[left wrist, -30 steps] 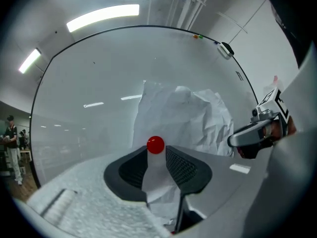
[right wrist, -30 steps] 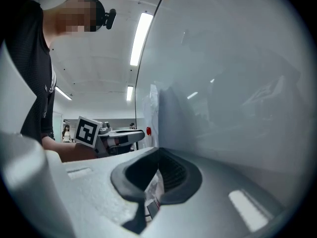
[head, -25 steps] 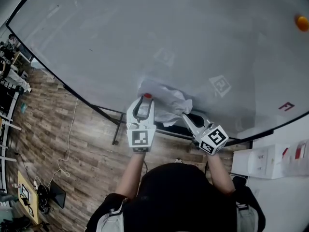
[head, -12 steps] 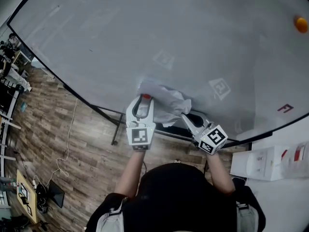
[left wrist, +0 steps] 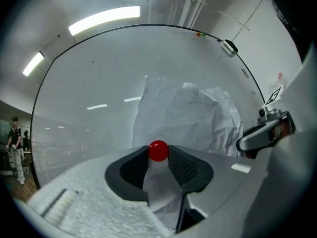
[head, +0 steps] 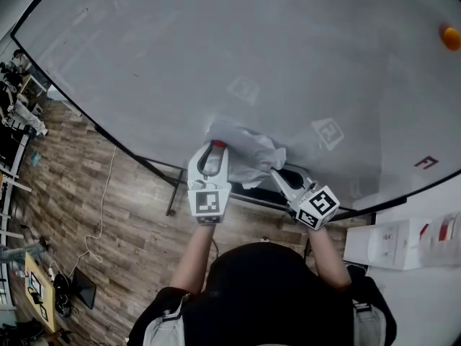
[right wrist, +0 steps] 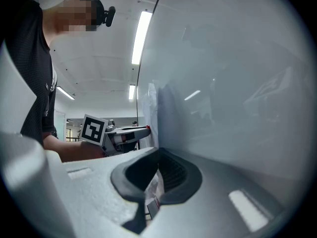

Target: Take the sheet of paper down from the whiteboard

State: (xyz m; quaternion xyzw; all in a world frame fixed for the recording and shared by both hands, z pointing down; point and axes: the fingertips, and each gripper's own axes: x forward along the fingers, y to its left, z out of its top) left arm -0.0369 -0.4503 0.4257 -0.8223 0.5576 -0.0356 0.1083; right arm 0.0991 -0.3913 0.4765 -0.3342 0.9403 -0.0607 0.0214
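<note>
1. The whiteboard (head: 252,49) fills most of the head view. The crumpled sheet of paper (head: 248,150) lies against its face, near the board's lower edge and roughly mid-width.
2. The left gripper (head: 215,148) is at the sheet's lower left corner, up against the whiteboard. In the left gripper view, its fingers (left wrist: 185,167) are closed down to a narrow gap, with a round red magnet (left wrist: 158,150) pinched between the tips. A strip of the paper shows in the gap below the magnet.
3. The right gripper (head: 276,171) is at the sheet's lower right edge, close to the whiteboard's bottom frame. In the right gripper view, its fingers (right wrist: 171,175) are nearly together and clamp the paper edge between them.
4. The sheet bulges off the whiteboard between the two grippers, heavily creased.
5. A second, orange magnet (head: 451,36) sits on the whiteboard's far upper right, well apart from the sheet.
</note>
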